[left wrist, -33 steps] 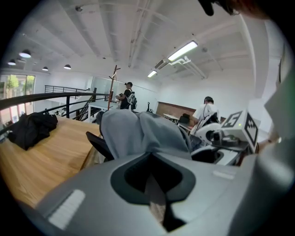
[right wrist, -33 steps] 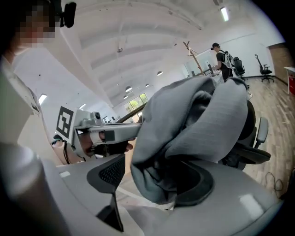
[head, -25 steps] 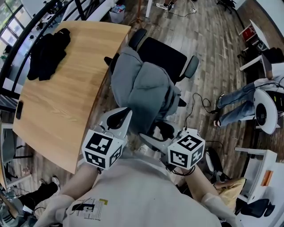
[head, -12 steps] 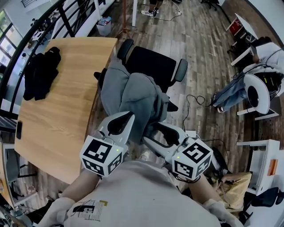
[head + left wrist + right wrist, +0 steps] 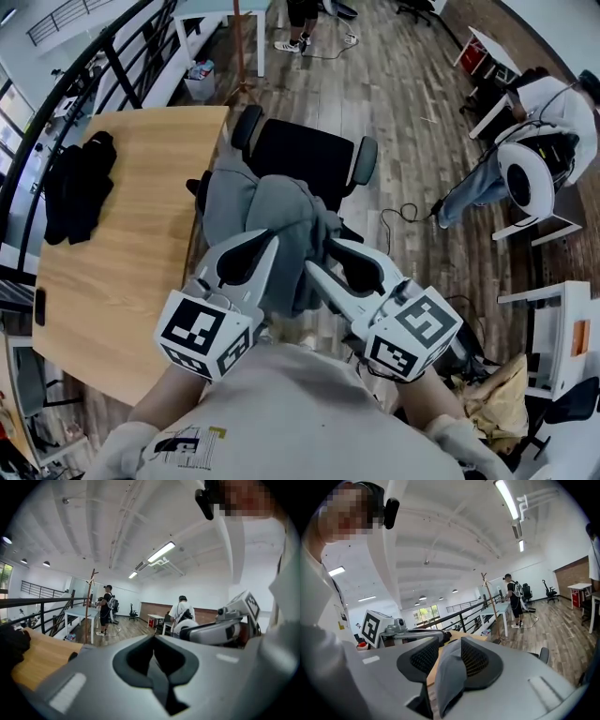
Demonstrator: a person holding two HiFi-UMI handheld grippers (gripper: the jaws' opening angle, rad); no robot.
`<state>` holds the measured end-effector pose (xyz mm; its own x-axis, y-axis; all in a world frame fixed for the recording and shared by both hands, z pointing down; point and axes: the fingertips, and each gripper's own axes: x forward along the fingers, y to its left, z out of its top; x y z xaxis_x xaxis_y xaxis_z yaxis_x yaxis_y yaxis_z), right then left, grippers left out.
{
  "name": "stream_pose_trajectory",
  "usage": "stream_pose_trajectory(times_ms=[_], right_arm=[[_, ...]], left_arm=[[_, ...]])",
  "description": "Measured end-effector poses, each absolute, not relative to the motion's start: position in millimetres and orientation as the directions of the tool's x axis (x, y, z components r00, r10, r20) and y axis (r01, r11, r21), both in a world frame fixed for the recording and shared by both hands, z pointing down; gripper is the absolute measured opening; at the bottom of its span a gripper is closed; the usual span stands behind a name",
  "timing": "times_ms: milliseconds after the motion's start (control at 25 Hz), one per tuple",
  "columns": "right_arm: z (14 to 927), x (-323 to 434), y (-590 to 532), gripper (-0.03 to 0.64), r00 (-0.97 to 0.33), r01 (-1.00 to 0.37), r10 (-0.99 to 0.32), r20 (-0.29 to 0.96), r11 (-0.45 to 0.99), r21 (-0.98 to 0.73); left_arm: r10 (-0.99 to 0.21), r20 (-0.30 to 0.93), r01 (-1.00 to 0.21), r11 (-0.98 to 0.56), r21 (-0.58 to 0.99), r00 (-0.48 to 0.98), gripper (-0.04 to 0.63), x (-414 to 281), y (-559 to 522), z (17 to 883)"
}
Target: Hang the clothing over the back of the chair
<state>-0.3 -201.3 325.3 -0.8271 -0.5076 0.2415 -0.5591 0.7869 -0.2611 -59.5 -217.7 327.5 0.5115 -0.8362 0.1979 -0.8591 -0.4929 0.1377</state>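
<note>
i've got the grey clothing bunched and lifted over the near side of the black chair, its lower folds hiding the seat's edge. my right hand-held gripper has just been closing, and a fold of the grey cloth now sits pinched between its pads. my left hand-held gripper is together on a thin strip of the same fabric. the wooden counter is just left of the chair, with a black garment on its far side.

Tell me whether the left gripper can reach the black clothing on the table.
Probably not now: the left gripper is shut on the grey garment, and the black clothing lies across the table.
</note>
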Motion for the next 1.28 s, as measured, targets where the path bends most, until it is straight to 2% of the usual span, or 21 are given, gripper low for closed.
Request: stream_pose_trajectory(times_ms=[240,520,920,1280], right_arm=[[290,8,-210,0.129,-0.798,-0.602,-0.586,0.144,0.762,-0.239],[259,16,-213,0.120,-0.770,-0.633,-0.635,0.067,0.746,-0.208],[227,28,-206,0.057,-0.711,-0.690,-0.700,-0.068,0.713,-0.124],[243,31,-205,0.028,-0.692,-0.715,-0.720,-0.051,0.693,-0.096]], left_arm=[[-0.839,0.100,-0.842,-0.521,0.140,0.536,0.003,-55,-221,282],[-0.839,0.020,-0.839,-0.543,0.029,0.544,0.003,-51,-219,244],[-0.829,-0.067,-0.831,-0.548,-0.093,0.555,0.003,-47,-211,227],[-0.822,-0.011,-0.820,-0.566,-0.083,0.569,0.003,-45,-200,250]])
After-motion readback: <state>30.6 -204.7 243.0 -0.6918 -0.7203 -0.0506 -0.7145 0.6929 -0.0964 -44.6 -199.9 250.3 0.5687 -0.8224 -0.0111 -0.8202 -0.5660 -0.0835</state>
